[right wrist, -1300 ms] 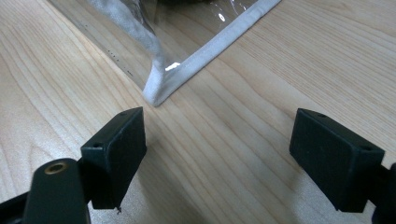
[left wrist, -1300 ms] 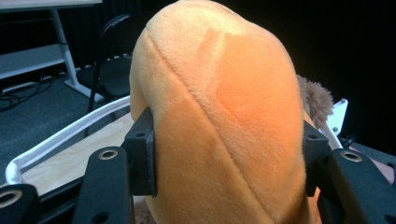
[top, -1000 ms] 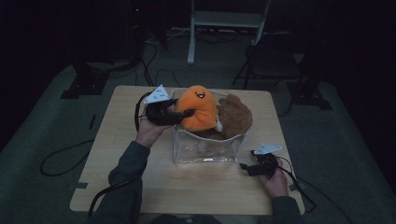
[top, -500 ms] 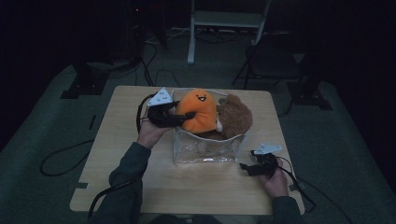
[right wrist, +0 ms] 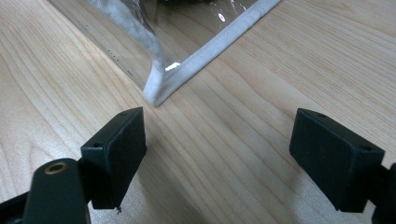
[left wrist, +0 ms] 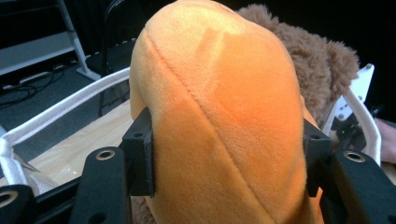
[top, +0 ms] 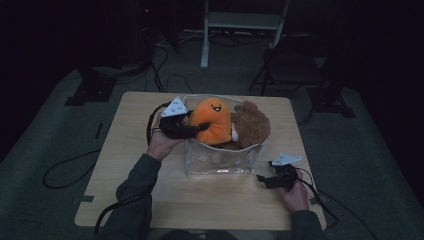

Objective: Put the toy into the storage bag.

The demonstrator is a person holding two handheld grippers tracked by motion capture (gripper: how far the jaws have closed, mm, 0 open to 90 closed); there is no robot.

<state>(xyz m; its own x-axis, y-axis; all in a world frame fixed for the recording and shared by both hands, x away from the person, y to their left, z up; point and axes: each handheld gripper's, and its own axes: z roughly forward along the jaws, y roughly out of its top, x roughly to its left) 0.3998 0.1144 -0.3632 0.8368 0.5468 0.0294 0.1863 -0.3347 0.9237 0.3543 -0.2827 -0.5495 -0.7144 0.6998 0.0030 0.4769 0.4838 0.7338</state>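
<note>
An orange plush toy with a smiling face stands in a clear plastic bag with white trim, beside a brown furry plush. My left gripper is shut on the orange plush, its jaws pressed into both sides of it, over the bag's left rim. My right gripper rests open on the table by the bag's near right corner, nothing between its fingers.
The wooden table has bare room in front and to the left. Cables trail off the table to the dark floor. A chair and a stand lie beyond the far edge.
The left gripper and the orange plush have barely shifted, perhaps a little lower into the bag. The right gripper has stayed put.
</note>
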